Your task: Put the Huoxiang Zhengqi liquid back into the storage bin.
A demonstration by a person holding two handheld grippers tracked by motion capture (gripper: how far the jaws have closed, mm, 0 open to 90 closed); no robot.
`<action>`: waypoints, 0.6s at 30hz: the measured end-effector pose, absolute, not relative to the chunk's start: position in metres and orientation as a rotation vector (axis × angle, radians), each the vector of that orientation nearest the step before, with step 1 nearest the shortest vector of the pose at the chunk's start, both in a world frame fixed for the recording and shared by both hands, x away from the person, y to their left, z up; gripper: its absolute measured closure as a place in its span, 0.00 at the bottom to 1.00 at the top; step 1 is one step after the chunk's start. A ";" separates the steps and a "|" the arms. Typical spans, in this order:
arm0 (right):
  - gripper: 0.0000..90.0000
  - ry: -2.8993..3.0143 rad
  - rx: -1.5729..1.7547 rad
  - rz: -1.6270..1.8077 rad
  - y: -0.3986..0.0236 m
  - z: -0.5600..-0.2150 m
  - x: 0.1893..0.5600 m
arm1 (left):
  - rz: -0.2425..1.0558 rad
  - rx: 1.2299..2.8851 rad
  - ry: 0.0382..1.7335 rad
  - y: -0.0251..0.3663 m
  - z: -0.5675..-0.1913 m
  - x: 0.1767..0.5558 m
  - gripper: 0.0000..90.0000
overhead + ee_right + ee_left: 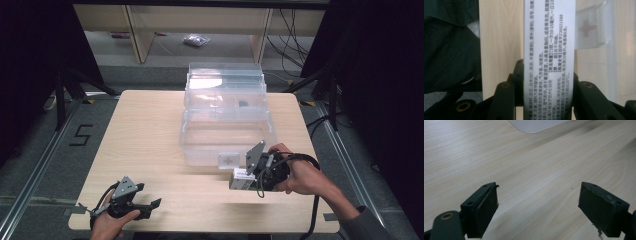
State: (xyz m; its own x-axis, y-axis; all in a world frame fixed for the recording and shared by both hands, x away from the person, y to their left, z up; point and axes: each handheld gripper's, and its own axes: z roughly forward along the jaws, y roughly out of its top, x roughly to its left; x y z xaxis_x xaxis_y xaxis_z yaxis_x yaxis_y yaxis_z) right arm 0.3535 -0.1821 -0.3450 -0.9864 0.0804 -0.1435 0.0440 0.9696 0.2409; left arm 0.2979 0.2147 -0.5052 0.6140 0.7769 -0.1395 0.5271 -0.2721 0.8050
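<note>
Wooden table (150, 135) carries a clear plastic storage box (225, 112) at its far centre, a red-cross latch tab (229, 159) on the box's near wall; just in front of that tab, right gripper (239, 179) clamps a white printed medicine carton (549, 50); well left of the box, left gripper (150, 206) rests released, jaws spread, empty.

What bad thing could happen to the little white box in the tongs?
1. The right tongs pinch the small white printed cardboard box near one end, so it might tip or slip out.
2. The clear plastic storage box with the red-cross clasp looks shut, so the cardboard box could bump it instead of going in.
3. The left tongs are open above the pale wooden table, away from the clear box, so nothing steadies it if pushed.
</note>
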 end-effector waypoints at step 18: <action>0.73 2.884 0.045 0.350 -0.164 -0.301 0.393 | 0.355 1.942 1.034 0.215 -0.506 0.298 0.17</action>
